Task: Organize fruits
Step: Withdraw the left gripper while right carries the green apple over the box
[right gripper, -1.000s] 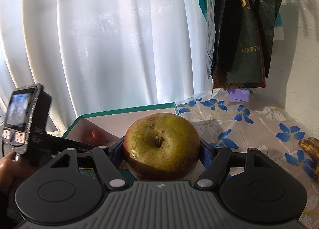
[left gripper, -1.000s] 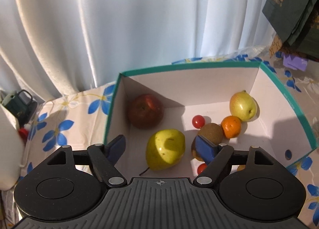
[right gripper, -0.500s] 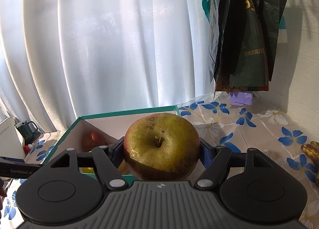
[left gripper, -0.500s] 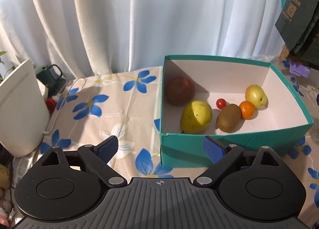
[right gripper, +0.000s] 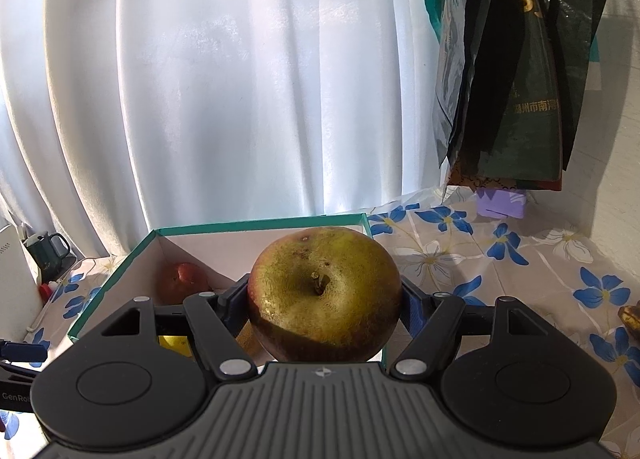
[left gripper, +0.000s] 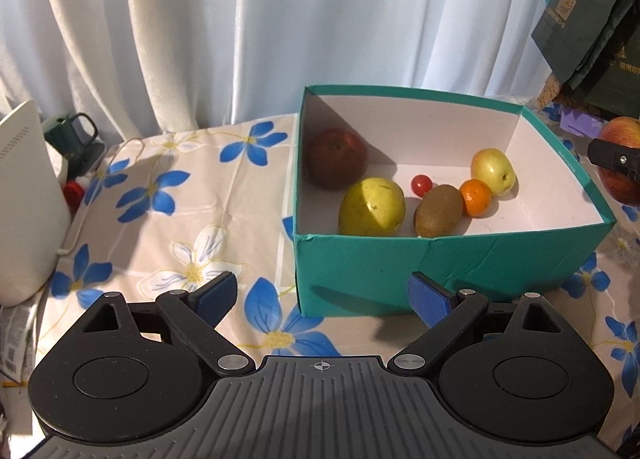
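Left wrist view: teal box at 1 o'clock on the flowered surface, already loaded with a red apple, a yellow pear, a cherry tomato, a kiwi, a mandarin and a small yellow fruit. Left gripper short of the box's near wall, jaws released, just been opening, nothing between them. Right wrist view: right gripper with jaws clenched on a big russet-green apple, stem toward the camera, close by the box rim. Judged well along: six pieces boxed, this apple probably next, bare floor free in the box's right half. Possibly left over: a dark banana at 3 o'clock. Around: mug and white device at 9 o'clock, dark bags hanging at 1 o'clock. In the way only the box wall and the fruit already inside.
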Demonstrator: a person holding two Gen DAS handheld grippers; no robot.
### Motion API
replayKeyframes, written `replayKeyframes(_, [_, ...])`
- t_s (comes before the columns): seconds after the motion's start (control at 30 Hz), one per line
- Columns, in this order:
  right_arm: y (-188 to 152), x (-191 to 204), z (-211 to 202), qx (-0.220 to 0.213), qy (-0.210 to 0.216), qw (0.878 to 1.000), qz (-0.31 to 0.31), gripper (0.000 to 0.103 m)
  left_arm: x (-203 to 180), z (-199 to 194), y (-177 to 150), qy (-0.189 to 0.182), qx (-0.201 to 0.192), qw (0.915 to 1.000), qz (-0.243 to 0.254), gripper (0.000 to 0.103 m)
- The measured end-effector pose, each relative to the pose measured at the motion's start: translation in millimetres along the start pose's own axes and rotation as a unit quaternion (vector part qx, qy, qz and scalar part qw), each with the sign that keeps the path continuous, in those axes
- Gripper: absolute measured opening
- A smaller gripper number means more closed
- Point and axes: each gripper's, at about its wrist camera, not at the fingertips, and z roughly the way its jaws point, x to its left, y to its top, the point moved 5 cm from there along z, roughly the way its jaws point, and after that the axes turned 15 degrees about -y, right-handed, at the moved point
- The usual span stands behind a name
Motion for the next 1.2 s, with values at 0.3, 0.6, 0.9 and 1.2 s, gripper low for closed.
replayKeyframes(0.3, [-11,23,32,0.031,0.021,0.999,-0.025,0.073,7,5,-1,0.004,0.007,0.9999,-0.012,0.095])
replayKeyframes(0.6, [-24,30,49,0.051,0.013,0.998,-0.044,0.073,11,3,-3,0.01,0.009,0.9998,-0.017,0.095])
replayKeyframes(0.9, [-30,36,57,0.06,-0.005,0.995,-0.082,0.073,12,-1,-9,0.013,0.017,0.9995,-0.025,0.095])
replayKeyframes(1.2, [-31,40,59,0.062,-0.016,0.991,-0.118,0.073,10,-7,-12,0.013,0.018,0.9995,-0.021,0.095])
